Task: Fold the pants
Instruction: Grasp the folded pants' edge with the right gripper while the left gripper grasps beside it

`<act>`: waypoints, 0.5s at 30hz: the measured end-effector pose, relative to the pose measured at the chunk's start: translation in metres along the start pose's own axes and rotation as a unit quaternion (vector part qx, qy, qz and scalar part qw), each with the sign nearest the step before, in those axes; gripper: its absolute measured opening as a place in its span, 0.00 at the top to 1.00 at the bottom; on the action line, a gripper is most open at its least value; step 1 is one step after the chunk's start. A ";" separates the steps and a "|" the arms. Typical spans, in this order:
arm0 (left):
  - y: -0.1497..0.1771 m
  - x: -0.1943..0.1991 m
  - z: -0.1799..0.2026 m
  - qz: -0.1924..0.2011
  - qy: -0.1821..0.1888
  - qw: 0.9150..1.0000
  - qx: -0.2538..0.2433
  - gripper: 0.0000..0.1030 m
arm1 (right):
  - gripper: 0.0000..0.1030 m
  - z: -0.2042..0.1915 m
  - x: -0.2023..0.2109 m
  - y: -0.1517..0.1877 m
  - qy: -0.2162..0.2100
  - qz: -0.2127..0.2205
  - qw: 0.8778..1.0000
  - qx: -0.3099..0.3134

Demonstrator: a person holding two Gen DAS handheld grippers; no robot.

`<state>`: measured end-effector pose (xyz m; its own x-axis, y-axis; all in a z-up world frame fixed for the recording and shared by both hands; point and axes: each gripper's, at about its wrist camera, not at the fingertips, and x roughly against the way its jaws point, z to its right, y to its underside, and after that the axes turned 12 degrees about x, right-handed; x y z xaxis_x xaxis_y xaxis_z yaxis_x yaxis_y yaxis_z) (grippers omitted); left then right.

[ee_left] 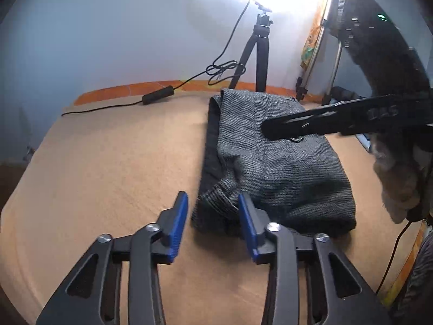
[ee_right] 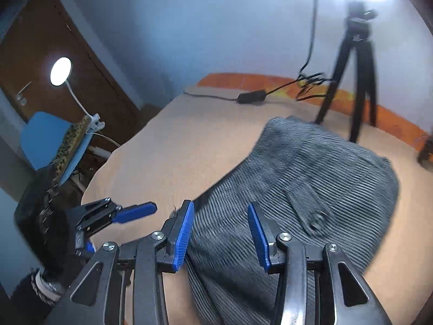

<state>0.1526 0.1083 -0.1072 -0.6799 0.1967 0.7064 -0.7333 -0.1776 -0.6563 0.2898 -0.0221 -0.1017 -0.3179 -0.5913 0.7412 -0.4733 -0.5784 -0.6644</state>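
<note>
The folded grey ribbed pants (ee_left: 273, 168) are lying on the tan tabletop (ee_left: 108, 168), long axis running away from you. Your left hand-held gripper (ee_left: 213, 222) is waiting released at their near left corner, nothing between the pads. Your right hand-held gripper (ee_right: 220, 233) is hovering released over the cloth. Free room is lying to the left.

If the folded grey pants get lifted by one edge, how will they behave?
The pants would likely flop and unfold, since the layers lie loose and rumpled. The ribbed weave looks grippy rather than slippery. Pushed, they would probably bunch on the tan cover.
</note>
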 end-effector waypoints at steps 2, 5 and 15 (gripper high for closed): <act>-0.003 -0.005 -0.003 0.001 0.005 1.000 0.003 0.68 | 0.57 -0.004 -0.016 -0.005 0.005 -0.014 1.000 0.003; -0.007 -0.014 0.000 -0.003 0.015 1.000 -0.006 0.68 | 0.58 -0.006 -0.035 -0.008 0.017 -0.034 0.999 -0.005; -0.004 -0.016 0.010 -0.011 0.011 0.999 -0.052 0.77 | 1.00 0.008 -0.026 0.012 -0.015 0.021 0.999 -0.039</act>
<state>0.1661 0.0966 -0.1134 -0.6630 0.2198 0.7156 -0.7427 -0.0729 -0.6657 0.2990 -0.0185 -0.1302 -0.3138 -0.6312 0.7093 -0.5233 -0.5084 -0.6839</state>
